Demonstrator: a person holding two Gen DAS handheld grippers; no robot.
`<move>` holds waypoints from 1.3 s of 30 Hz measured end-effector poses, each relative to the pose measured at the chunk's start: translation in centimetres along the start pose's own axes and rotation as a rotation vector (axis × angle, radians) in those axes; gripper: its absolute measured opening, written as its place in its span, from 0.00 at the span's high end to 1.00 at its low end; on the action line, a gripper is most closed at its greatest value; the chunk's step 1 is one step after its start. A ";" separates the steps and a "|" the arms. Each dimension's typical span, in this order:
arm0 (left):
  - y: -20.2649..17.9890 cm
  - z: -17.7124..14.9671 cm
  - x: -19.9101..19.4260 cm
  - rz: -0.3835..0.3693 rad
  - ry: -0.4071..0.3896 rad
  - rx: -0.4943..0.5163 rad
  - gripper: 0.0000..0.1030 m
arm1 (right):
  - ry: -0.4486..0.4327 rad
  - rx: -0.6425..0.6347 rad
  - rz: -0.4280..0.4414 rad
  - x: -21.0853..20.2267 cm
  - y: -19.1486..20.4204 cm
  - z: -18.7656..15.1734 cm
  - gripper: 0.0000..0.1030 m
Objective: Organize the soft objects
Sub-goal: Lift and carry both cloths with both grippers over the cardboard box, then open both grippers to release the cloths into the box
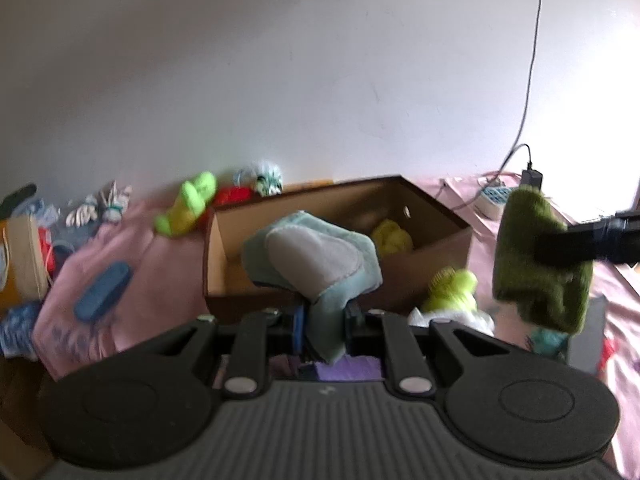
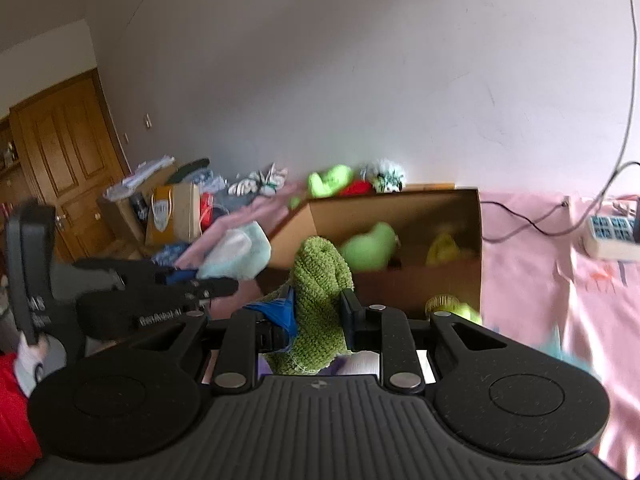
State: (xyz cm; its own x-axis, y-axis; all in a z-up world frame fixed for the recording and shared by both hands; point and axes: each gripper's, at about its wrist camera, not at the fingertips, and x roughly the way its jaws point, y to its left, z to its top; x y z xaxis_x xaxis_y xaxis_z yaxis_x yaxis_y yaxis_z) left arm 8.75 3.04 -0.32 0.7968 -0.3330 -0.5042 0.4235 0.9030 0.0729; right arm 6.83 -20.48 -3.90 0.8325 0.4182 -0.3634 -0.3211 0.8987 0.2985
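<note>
Nearest the lens in the left wrist view, the left gripper (image 1: 326,320) is clamped on a pale teal cloth (image 1: 316,258) at centre frame; the cloth bunches above the jaws and a tail hangs below them. In the right wrist view the right gripper (image 2: 318,316) pinches a green knitted piece (image 2: 320,300) at lower centre, its top flopping over. Both items look light, limp and easily squashed, so a grip on a thick fold near the middle, as each has, should hold better than one on a thin edge, which could slip free. Behind them, at centre, an open cardboard box (image 1: 432,240) sits on the pink bedspread (image 1: 160,252) with a yellow soft toy (image 1: 392,236) inside. Judging by the task, the box is where the held pieces belong; dangling ends could snag its near wall.
</note>
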 end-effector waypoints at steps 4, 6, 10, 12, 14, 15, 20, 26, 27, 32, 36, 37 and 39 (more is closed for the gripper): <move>1.4 2.5 3.1 0.009 0.000 0.021 0.85 | 0.004 0.053 0.000 2.7 -1.9 3.7 0.95; 2.3 3.6 5.1 0.011 0.012 0.022 0.85 | 0.011 0.063 -0.025 4.3 -2.7 5.0 0.95; 3.9 5.0 9.1 0.030 0.043 0.033 0.85 | 0.062 0.112 -0.063 9.0 -4.9 7.0 0.95; 4.8 5.5 11.2 0.028 0.064 0.033 0.85 | 0.088 0.117 -0.080 11.2 -5.8 7.9 0.95; 5.6 5.8 13.4 0.026 0.090 0.031 0.85 | 0.112 0.115 -0.101 13.6 -6.5 8.7 0.95; 5.9 6.0 14.3 0.024 0.100 0.031 0.85 | 0.125 0.107 -0.112 14.6 -6.9 8.9 0.95; 7.2 5.9 19.1 0.023 0.171 0.012 0.82 | 0.217 0.068 -0.195 20.9 -8.5 9.1 0.88; 8.4 5.2 22.4 0.037 0.244 -0.031 0.59 | 0.274 0.062 -0.248 24.9 -10.6 8.2 0.88; 8.5 5.0 22.4 0.035 0.241 -0.032 0.53 | 0.272 0.078 -0.249 25.0 -10.9 8.3 0.88; 8.4 4.9 21.6 0.046 0.215 -0.032 0.41 | 0.268 0.084 -0.229 23.8 -10.8 8.3 0.88; 7.9 5.3 20.5 0.061 0.206 -0.025 0.41 | 0.275 0.068 -0.232 23.0 -10.0 8.5 0.88; 7.7 5.4 20.0 0.071 0.204 -0.016 0.41 | 0.276 0.055 -0.238 22.4 -9.6 8.5 0.87; 7.3 5.6 19.1 0.084 0.194 -0.007 0.40 | 0.278 0.029 -0.245 22.1 -8.7 8.4 0.87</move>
State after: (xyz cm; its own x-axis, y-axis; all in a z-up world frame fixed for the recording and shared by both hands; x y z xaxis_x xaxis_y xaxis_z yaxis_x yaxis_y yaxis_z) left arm 29.44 1.81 -4.60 0.7306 -0.1987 -0.6533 0.3557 0.9274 0.1157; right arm 31.82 -20.17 -7.14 0.7272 0.2143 -0.6521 -0.1112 0.9742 0.1962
